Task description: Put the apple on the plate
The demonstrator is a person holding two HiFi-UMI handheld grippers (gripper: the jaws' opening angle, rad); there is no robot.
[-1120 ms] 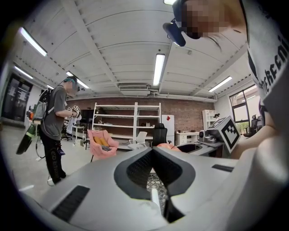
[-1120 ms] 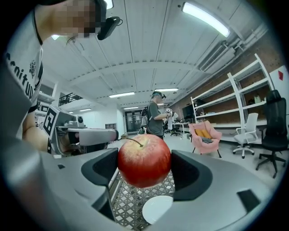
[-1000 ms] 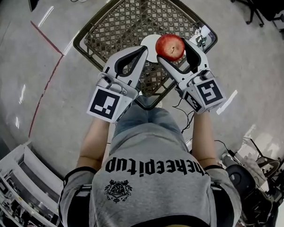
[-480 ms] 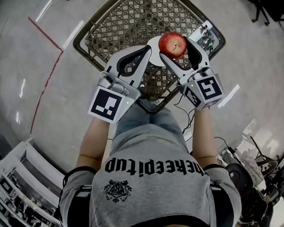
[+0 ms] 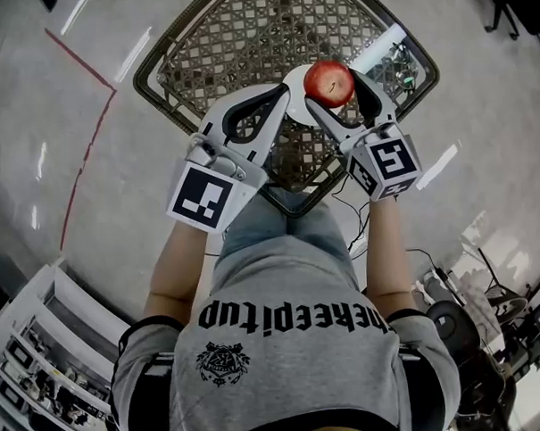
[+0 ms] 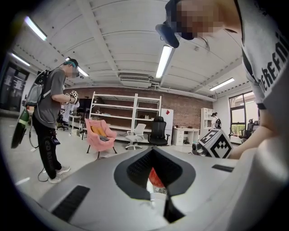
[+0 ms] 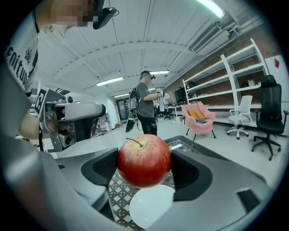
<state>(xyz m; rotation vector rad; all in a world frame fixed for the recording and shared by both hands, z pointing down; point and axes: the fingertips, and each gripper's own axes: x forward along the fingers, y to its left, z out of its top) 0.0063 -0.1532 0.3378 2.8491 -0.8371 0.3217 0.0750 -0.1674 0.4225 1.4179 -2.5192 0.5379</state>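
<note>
Right tool: we see the right gripper clamped on the round red apple, one jaw on either side. In its own view the dark pads press the apple's flanks, with the stem pointing up.
Left tool: the left gripper has its jaws drawn together with nothing between them. Through the gap behind the tips we glimpse a sliver of red and white.
Apple: it is held over the right part of the plate. We cannot tell whether it touches the plate.
Plate: the small round white plate lies on the dark lattice-topped table, partly hidden by both grippers. The right gripper view shows it just below the apple.
Spacing: the two grippers sit close together, with the left one's tips over the plate's near-left edge.
</note>
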